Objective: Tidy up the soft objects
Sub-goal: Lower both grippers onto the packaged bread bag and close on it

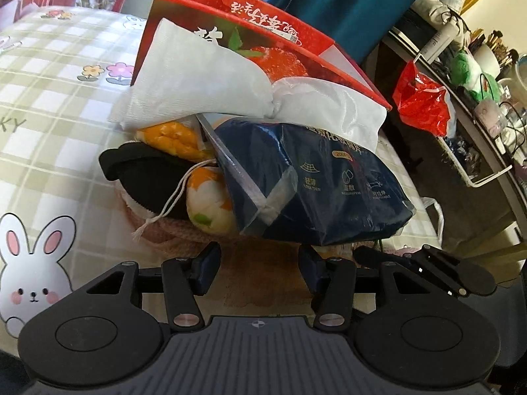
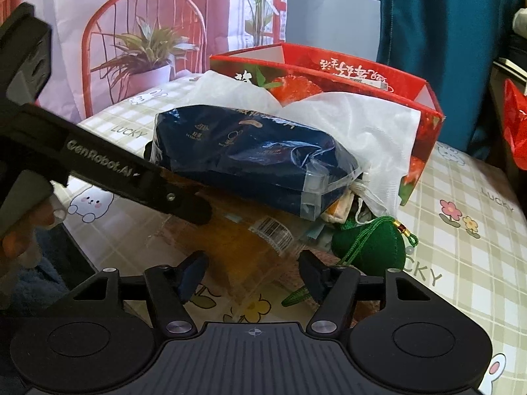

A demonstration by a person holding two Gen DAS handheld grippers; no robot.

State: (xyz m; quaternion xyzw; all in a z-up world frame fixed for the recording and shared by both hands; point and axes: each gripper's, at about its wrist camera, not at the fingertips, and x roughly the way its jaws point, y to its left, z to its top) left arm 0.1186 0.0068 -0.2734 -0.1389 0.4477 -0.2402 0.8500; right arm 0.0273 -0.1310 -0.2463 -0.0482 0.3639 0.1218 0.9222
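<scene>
My left tool [image 1: 258, 268] and right tool [image 2: 253, 275] both hang spread and empty; the dark blue plastic-wrapped soft pack [image 1: 316, 181] lies just ahead on the pile, its length left-to-right, the left tool nearer.

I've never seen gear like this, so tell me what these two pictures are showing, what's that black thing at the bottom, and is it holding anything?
Each picture comes from a camera mounted on a hand-held gripper, looking along its two fingers. The left gripper and right gripper are both open and hold nothing. Ahead, on a checked tablecloth with rabbits, lies a pile: a dark blue packet, a white mesh bag, small soft toys, a green pouch, and a red box behind.
</scene>
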